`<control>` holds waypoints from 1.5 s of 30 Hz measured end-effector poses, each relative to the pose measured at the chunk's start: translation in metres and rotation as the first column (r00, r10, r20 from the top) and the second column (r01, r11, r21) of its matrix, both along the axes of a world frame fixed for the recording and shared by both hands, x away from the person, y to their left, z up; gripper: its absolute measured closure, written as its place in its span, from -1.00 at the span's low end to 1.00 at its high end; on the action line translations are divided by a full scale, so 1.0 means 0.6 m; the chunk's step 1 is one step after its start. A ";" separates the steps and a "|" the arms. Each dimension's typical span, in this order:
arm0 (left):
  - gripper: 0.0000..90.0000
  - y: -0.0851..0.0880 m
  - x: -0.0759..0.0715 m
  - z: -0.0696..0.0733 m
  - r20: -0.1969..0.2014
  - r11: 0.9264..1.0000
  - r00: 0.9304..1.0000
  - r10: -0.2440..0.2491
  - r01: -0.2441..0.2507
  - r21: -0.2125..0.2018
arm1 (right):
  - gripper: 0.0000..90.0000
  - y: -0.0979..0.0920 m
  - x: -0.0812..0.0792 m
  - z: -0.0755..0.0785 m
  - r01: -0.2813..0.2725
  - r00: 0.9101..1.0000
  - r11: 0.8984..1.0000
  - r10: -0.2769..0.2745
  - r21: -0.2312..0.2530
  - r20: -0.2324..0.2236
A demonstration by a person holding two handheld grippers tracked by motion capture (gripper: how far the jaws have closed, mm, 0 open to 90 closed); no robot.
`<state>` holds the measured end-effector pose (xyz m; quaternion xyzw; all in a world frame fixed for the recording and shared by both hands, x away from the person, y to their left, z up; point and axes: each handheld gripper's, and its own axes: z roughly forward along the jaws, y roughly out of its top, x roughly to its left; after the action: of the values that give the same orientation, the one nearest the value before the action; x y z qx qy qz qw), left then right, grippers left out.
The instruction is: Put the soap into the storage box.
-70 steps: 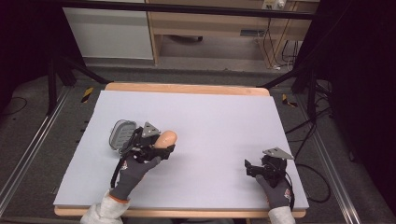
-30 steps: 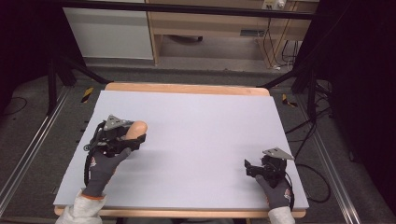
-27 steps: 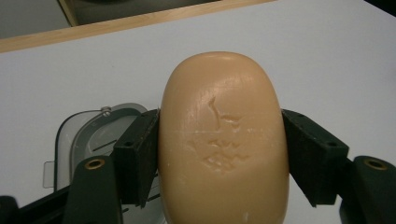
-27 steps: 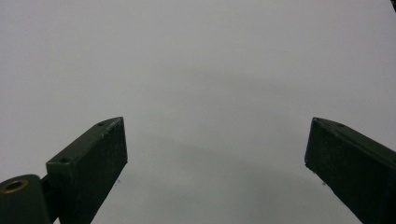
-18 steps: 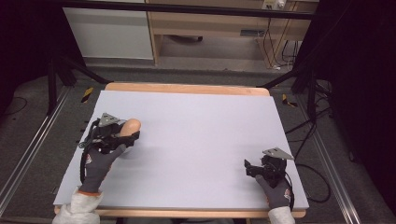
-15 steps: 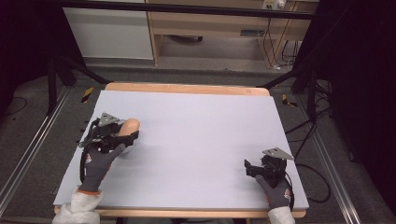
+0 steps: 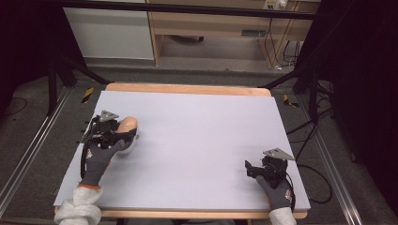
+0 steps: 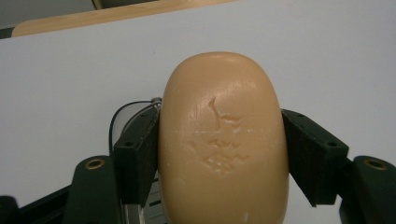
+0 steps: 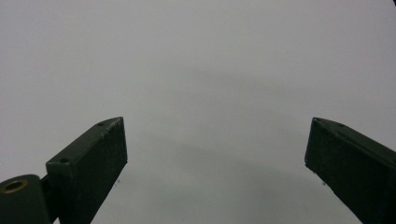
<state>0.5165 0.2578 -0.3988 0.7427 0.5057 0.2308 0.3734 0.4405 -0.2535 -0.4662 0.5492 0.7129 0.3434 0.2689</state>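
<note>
Spreading under everything, the table (image 7: 197,140) carries the work at its left edge. Near that edge, the left gripper (image 7: 123,137) has its jaws clenched on the sides of a tan bar of soap (image 8: 223,140), held just above a wire soap dish (image 8: 135,116) glimpsed beneath it. Near the table's right front corner, the right gripper (image 7: 251,168) rests with jaws spread, gripping nothing. Lowering the bar level and centred over the dish before releasing should seat it cleanly.
</note>
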 end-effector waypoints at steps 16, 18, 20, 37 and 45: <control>-0.30 0.017 0.014 -0.028 -0.039 1.000 0.999 0.023 -0.022 0.020 | -0.87 0.002 0.001 -0.001 -0.004 1.000 1.000 0.004 -0.003 -0.002; -0.30 0.019 0.014 -0.031 -0.043 0.999 0.999 0.024 -0.023 0.023 | -0.87 0.002 0.001 -0.001 -0.004 1.000 1.000 0.004 -0.002 -0.002; -0.30 0.019 0.014 -0.034 -0.045 0.999 0.999 0.024 -0.023 0.025 | -0.87 0.002 0.001 -0.001 -0.004 1.000 1.000 0.004 0.000 -0.002; -0.30 0.025 0.016 -0.050 -0.062 0.999 0.997 0.036 -0.034 0.037 | -0.87 0.004 0.002 -0.002 -0.004 1.000 1.000 0.004 -0.003 -0.004; -0.30 0.022 0.015 -0.051 -0.062 0.998 0.997 0.039 -0.037 0.042 | -0.87 0.004 0.002 -0.002 -0.004 1.000 1.000 0.004 -0.001 -0.007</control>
<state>0.5258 0.2709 -0.4295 0.7473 0.5265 0.2246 0.3376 0.4415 -0.2508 -0.4672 0.5487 0.7151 0.3416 0.2661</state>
